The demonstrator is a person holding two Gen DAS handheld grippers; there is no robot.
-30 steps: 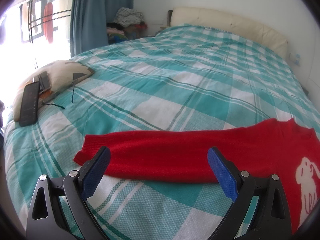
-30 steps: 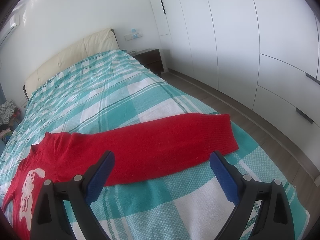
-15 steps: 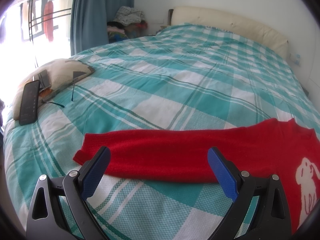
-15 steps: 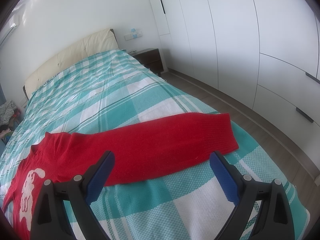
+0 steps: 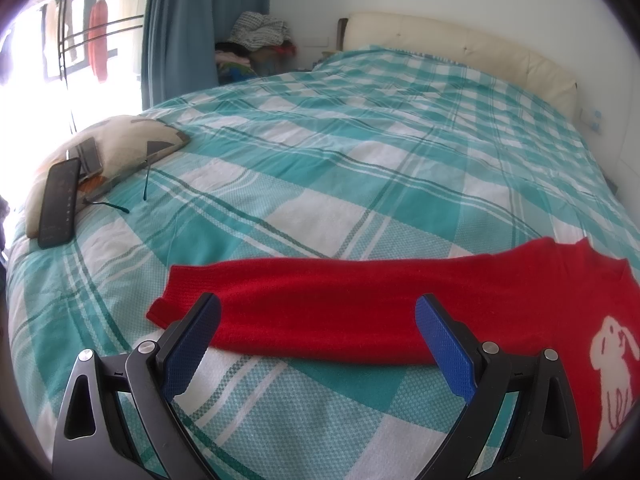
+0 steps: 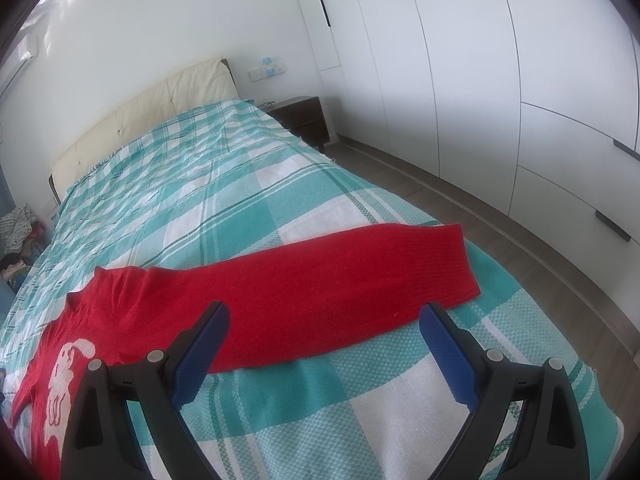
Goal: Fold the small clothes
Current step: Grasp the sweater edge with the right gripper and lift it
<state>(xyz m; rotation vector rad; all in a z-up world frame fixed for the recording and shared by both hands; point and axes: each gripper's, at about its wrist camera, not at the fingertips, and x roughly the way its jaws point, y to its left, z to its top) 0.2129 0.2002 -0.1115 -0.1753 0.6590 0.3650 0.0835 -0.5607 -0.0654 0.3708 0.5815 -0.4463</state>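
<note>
Sweater (image 5: 360,304), red with a white rabbit, lies flat across my checked bedspread (image 5: 340,168), sleeves stretched sideways. I see the wardrobe (image 6: 500,92) on the right side and a cushion (image 5: 120,148) carrying a phone (image 5: 58,204) at the left (well apart). My left gripper (image 5: 316,344) and right gripper (image 6: 324,352) hover over the sleeves, jaws wide, empty.

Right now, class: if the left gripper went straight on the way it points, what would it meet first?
Probably the red sweater's outstretched sleeve, lying flat across the left gripper's open jaws; depth is uncertain.
</note>
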